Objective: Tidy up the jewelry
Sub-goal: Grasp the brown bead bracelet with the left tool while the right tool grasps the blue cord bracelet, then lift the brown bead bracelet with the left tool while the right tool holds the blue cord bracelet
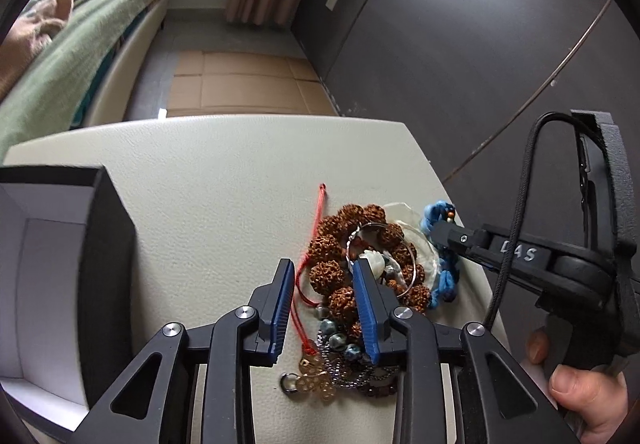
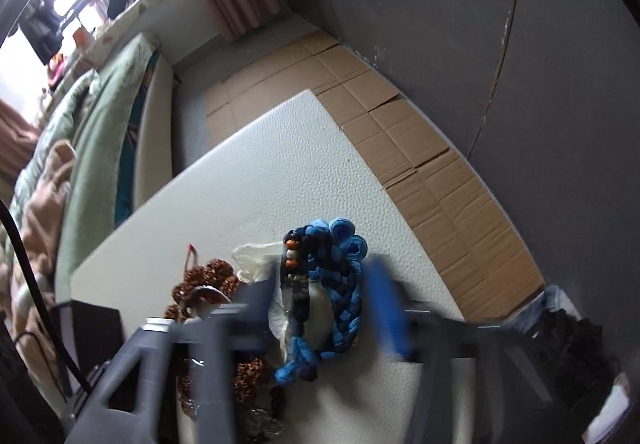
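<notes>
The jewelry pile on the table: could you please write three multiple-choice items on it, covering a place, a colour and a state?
1. Where is the black box relative to the jewelry pile in the left wrist view?
A. left of it
B. on top of it
C. right of it

2. What colour is the braided cord bracelet?
A. green
B. blue
C. yellow

3. How are the left gripper fingers?
A. shut on a ring
B. apart over the pile
C. out of view

Answers: 1 A, the box stands at the left edge. 2 B, blue braid in both views. 3 B, beads show between the blue pads.
</notes>
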The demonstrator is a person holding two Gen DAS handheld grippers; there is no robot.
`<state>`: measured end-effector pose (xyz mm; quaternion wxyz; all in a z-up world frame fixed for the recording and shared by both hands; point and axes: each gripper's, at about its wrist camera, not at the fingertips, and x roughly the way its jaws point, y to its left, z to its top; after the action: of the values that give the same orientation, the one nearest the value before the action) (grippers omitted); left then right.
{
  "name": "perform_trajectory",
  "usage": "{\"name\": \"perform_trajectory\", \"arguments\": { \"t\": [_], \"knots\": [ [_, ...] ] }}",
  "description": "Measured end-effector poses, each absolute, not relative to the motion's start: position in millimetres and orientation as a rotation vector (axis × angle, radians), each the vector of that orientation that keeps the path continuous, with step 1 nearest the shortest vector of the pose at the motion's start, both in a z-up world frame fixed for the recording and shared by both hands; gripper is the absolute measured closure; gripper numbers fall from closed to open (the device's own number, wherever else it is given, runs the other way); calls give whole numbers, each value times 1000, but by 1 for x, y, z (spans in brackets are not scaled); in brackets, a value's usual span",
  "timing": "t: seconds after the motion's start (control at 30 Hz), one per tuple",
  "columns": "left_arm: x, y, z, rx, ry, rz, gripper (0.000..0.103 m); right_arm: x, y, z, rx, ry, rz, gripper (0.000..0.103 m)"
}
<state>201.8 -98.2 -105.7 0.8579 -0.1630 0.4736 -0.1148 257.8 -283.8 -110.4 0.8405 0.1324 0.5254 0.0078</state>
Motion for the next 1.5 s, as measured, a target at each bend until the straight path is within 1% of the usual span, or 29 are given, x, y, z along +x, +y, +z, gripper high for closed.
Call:
{"name": "perform_trajectory", "arguments": {
  "t": [0.13,0.23,0.27,0.3,0.4,0.47,0.7,0.9,1.27,1.5],
  "knots": [
    [205,-98,-111,-365,1016,-254,71,254,-299,-107,365,1105,46,86],
    [206,-95,-113,-396,1028,-259,71,245,-308,-97,416,1068,69,86],
    [205,-96,-113,-390,1026,-258,73,243,-309,-92,425,1055,78,86],
    [204,-97,-112,-380,1020,-262,77,239,-311,-87,430,1038,90,86],
    [200,-101,-109,-337,1005,-260,77,232,-311,-78,443,1009,113,86],
    [195,-105,-104,-296,983,-246,85,229,-311,-73,448,996,128,86],
    [179,-101,-82,-232,934,-256,85,221,-311,-68,436,987,137,86],
    [169,-81,-77,-286,943,-252,85,212,-308,-66,427,988,145,86],
    [146,-52,-54,-388,899,-321,85,199,-302,-60,403,976,170,86],
    [144,-66,-66,-324,948,-318,85,196,-294,-59,385,980,186,86]
  ]
}}
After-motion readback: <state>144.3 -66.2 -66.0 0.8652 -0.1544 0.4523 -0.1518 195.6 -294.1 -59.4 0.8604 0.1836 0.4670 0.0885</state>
